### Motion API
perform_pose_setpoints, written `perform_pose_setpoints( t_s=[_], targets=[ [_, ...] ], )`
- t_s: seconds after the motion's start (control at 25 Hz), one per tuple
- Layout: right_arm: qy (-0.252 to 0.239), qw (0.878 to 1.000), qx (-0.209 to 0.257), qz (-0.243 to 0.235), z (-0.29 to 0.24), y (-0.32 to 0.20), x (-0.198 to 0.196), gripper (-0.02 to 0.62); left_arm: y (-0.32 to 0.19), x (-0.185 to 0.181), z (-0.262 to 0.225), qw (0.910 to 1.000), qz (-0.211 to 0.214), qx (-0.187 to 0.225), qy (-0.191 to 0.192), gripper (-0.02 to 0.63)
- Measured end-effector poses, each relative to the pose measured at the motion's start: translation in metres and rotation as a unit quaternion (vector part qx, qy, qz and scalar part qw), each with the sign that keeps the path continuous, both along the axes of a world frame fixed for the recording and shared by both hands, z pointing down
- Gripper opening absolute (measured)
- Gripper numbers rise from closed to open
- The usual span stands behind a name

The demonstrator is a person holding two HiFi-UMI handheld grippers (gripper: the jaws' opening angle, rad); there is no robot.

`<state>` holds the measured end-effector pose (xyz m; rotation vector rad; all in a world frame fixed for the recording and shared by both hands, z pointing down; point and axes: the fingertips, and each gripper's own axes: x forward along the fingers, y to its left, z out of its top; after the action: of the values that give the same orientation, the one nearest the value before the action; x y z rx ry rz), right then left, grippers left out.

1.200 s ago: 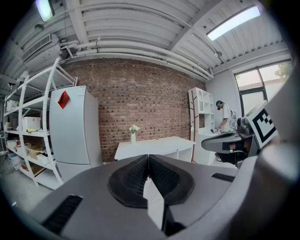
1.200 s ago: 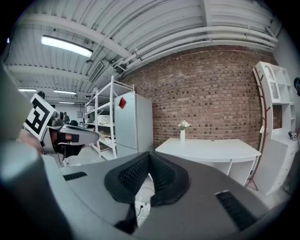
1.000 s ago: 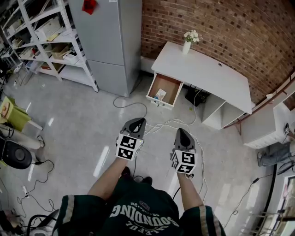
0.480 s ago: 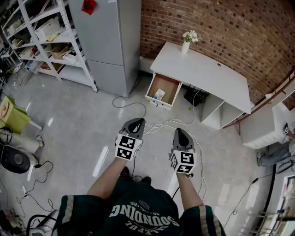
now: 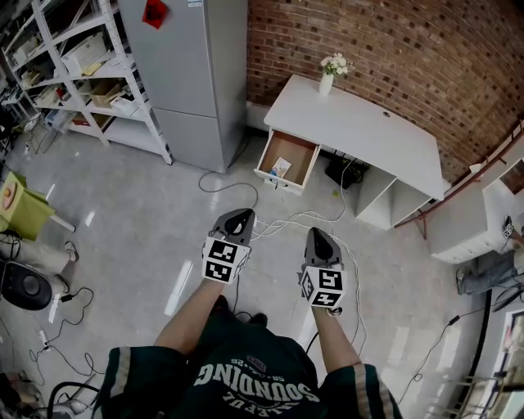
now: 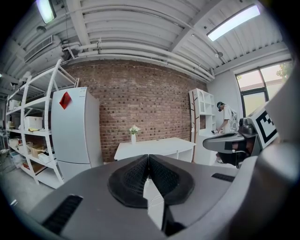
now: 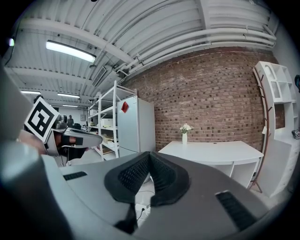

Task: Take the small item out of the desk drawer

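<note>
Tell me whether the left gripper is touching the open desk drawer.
Apart. The head view shows grey floor between the left gripper and the desk drawer.

The only print I can read is on the person's dark green shirt [image 5: 254, 380]. Its large pale letters, upside down from my camera, spell SOUNDING. The smaller line next to them is too small to read. The red diamond sign [image 5: 155, 11] on the grey fridge [image 5: 196, 74] is illegible.

Closed, empty left gripper [image 6: 149, 157]
</note>
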<state>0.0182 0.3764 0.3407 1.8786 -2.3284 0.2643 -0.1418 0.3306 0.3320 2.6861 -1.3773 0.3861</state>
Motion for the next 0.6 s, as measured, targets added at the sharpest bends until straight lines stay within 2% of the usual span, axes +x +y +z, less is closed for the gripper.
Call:
perform_pose_setpoints(
  t_s=[0.6],
  targets=[
    [-0.011, 1.000, -0.008, -0.013, 0.0085, 0.0067, -0.0010, 0.023, 0.0041, -0.0040, 0.0029, 0.9998, -0.019, -0.002, 0.000, 0.017]
  ],
)
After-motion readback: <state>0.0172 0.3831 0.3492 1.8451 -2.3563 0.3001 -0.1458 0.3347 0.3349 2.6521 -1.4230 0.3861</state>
